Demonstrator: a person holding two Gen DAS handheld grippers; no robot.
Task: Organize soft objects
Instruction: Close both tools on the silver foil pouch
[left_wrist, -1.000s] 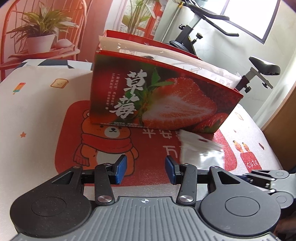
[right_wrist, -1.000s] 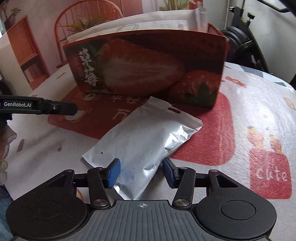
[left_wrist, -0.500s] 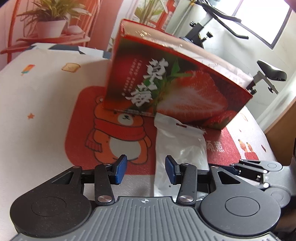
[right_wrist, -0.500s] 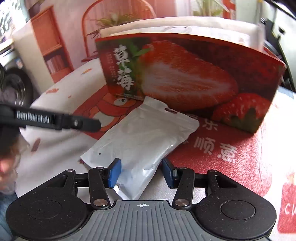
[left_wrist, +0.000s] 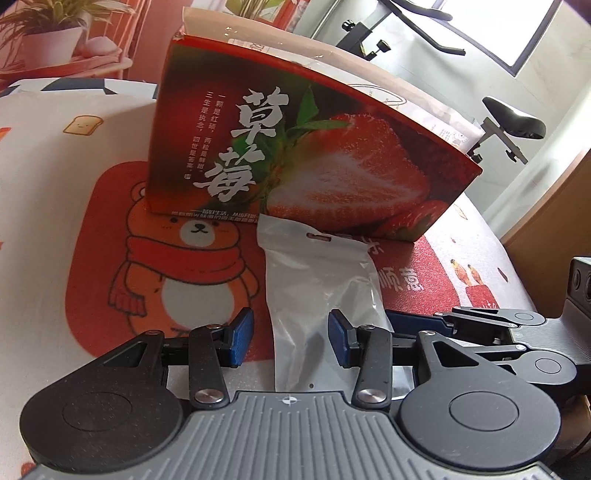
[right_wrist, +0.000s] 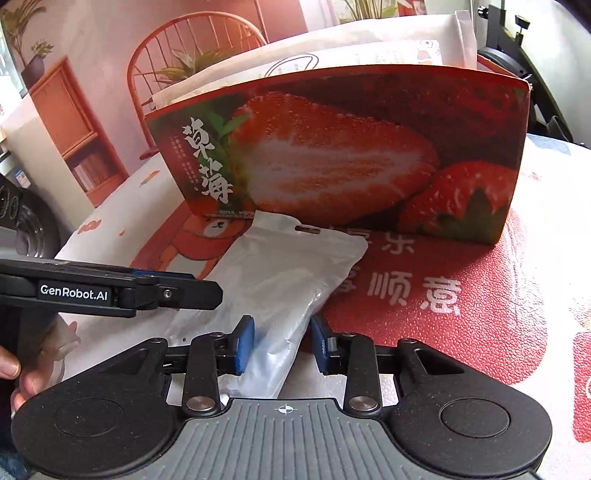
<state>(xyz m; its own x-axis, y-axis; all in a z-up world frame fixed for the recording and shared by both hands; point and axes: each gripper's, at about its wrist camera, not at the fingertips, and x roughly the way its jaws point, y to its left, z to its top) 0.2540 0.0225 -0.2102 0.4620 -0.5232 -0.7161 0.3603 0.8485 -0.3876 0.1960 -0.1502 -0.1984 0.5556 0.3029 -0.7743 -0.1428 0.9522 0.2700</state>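
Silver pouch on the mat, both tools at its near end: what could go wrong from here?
1. The right tool has just been closing around the silver pouch; the slick foil may crumple or slip out.
2. The left tool straddles the same end, so the tools may collide.
3. The strawberry box already holds paper bags; insertion could snag.

The pouch is plain silver. The box is red with strawberry pictures and white lettering. The mat is red, printing an orange-scarfed bear.
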